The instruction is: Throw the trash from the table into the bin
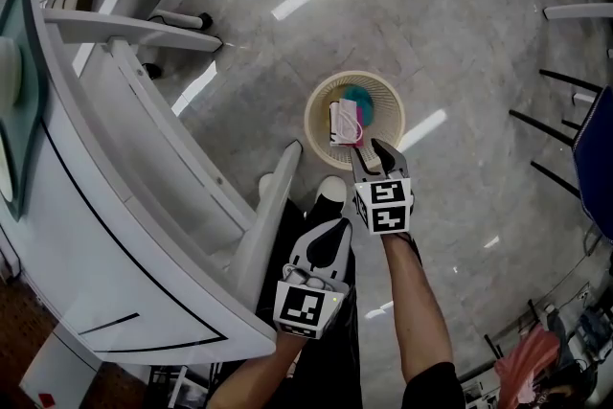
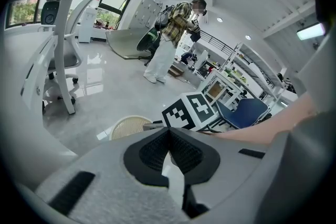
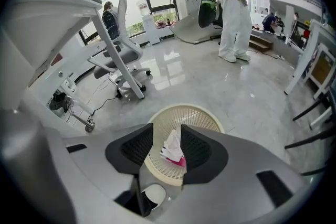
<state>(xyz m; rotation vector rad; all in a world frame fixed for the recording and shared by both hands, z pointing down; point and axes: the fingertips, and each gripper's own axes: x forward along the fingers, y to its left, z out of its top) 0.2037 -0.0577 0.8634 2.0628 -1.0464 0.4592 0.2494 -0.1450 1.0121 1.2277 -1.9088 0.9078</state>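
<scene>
My right gripper [image 1: 371, 148] hangs over the near rim of the bin [image 1: 318, 115], jaws apart - nothing pressed between the pads. In the right gripper view the white-and-pink packet [image 3: 172, 148] shows in the gap between the jaws, but it lies lower, inside the bin, touching neither pad. The head view agrees: the packet is down in the bin, with a teal piece [image 1: 362, 100] just beside it on the far side. The teal piece does not show in the right gripper view.

My left gripper [image 1: 335, 230] sits nearer my body, apart from the bin and near the white surface [image 1: 124, 235]. In the left gripper view the jaws are closed, tips meeting, nothing held. That view catches only a slice of the bin's rim past the jaws, plus the right gripper's marker cube - no trash. It also shows a person [image 2: 170, 34] in a plaid shirt standing far off on the floor [image 2: 105, 92], whom the head view does not show. The right gripper view has my white shoe [image 3: 154, 195] low between the jaws, just beside the bin.
</scene>
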